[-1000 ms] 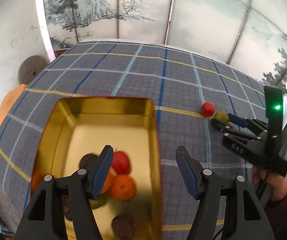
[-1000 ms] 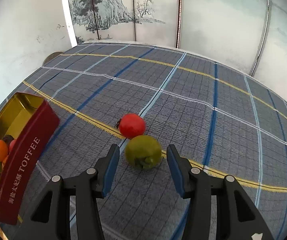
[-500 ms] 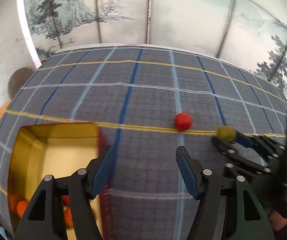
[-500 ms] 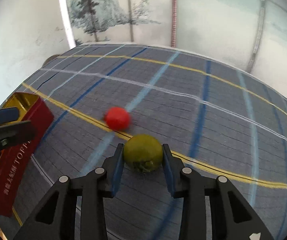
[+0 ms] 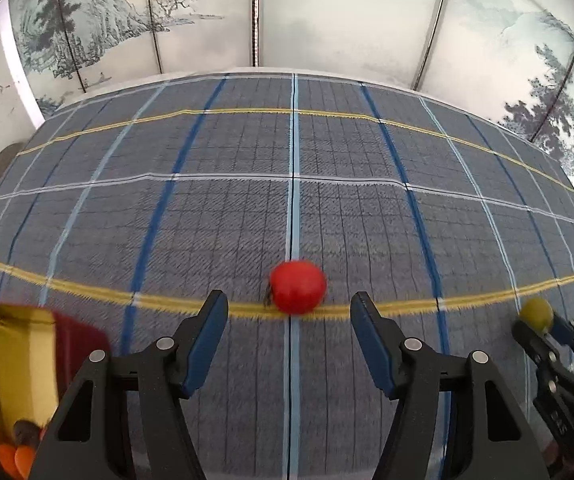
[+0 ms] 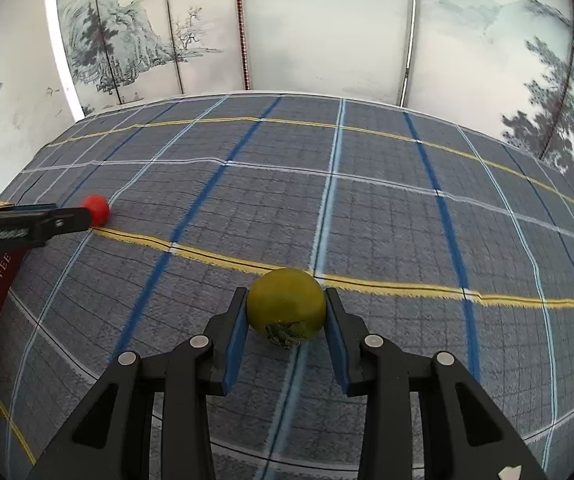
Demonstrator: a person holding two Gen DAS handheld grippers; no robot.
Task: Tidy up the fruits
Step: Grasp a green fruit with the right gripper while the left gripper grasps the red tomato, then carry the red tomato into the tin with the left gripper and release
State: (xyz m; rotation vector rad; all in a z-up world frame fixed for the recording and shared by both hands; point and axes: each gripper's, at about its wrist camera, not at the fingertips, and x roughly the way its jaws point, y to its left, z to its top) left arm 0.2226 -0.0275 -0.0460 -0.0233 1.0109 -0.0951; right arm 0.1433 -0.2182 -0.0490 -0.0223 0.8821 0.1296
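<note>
A person's right gripper (image 6: pixel 285 316) clamped a green fruit (image 6: pixel 285 307) between its blue pads (image 6: pixel 235 338) above a plaid tablecloth (image 5: pixel 287 184), while the left gripper (image 5: pixel 289 322), jaws spread wide and empty, lined up on a red fruit (image 5: pixel 297 286) lying on the cloth just beyond its fingertips, on a yellow stripe. The red fruit sat roughly centred in the gap but ahead of it, so the pickup seemed to call for pushing the fingers forward and low until they flanked the fruit's widest part before closing; a round fruit on cloth would likely roll if nudged by one finger first, and a gentle squeeze looked enough. The green fruit, gripped across its middle with the stem end toward the camera, appeared secure for carrying. At the left stood a gold-lined tin (image 5: pixel 3 360) with dark red outer walls, lettered "TOFFEE" in the right wrist view; orange fruits (image 5: pixel 17 456) and one dark round piece (image 5: pixel 26 428) showed in its near corner, the rest of its interior out of view.
</note>
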